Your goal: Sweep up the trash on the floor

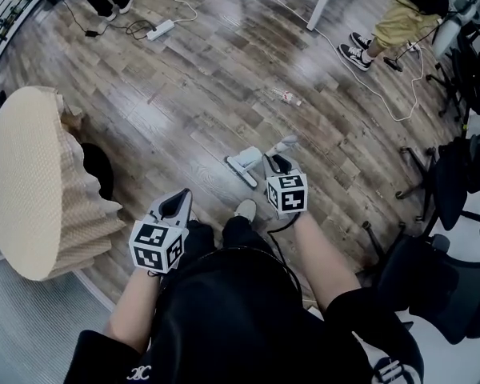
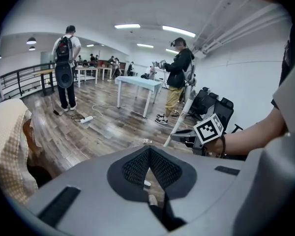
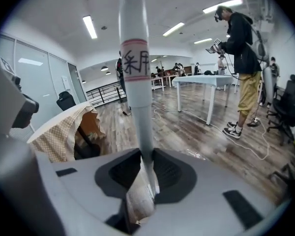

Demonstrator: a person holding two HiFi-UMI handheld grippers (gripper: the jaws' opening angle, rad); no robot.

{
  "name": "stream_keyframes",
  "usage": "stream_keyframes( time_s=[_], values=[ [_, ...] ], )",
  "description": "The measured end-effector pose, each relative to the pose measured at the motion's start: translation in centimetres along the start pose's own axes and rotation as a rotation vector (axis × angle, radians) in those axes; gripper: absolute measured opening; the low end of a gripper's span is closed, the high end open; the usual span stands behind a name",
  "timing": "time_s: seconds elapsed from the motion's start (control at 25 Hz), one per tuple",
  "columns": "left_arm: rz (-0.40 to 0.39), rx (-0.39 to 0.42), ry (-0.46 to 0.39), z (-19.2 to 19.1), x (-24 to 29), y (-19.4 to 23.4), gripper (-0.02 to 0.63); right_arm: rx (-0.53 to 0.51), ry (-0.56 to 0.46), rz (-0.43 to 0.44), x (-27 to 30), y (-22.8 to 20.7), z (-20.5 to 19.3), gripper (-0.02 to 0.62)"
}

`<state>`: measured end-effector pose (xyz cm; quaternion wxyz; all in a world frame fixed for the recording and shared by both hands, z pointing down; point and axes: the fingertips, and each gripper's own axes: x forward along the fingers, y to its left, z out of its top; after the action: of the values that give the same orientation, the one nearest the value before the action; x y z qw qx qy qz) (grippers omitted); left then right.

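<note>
Although the wooden floor [image 1: 184, 78] fills the head view, its edges are cut off. The right tool [image 1: 278, 162] is clamped on a white handle [image 3: 136, 82], whose top leaves the right gripper view. The handle's floor head [image 1: 245, 166] is foreshortened and hard to identify. The left tool [image 1: 176, 205] is closed with nothing between its jaws. The trash [image 1: 288, 97] lies well ahead on the floor, too small to identify.

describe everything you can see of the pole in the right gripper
The pole is a pale round tube, perhaps plastic or painted metal, with a red-edged label band bearing dark characters. It stands steeply, clamped in the jaws of the right gripper. The head view shows it ending in a pale flat head on the wood floor.
</note>
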<state>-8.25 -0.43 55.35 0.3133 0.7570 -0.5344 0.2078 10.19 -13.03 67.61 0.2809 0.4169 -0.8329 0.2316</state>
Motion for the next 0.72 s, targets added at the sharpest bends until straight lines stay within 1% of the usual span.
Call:
stream_keyframes(
  time_s=[0.08,0.24,0.4,0.56,0.72],
  values=[
    [-0.019,0.020,0.002,0.7,0.4,-0.7,-0.005,0.010,-0.019,-0.014,-1.5,-0.7,0.8,0.091],
    [-0.046,0.043,0.013,1.0,1.6,-1.1,-0.005,0.053,-0.053,-0.126,-5.0,-3.8,0.8,0.087],
    [-0.081,0.062,0.014,2.2,3.1,-2.1,-0.005,0.143,-0.067,-0.252,-8.9,-8.8,-0.9,0.087],
    [-0.104,0.101,0.017,2.8,4.3,-3.2,-0.005,0.220,-0.068,-0.380,-12.5,-13.6,-3.2,0.087],
    [-0.126,0.128,0.022,3.2,5.1,-4.8,-0.005,0.234,-0.047,-0.482,-14.3,-16.7,-4.9,0.087]
  ],
)
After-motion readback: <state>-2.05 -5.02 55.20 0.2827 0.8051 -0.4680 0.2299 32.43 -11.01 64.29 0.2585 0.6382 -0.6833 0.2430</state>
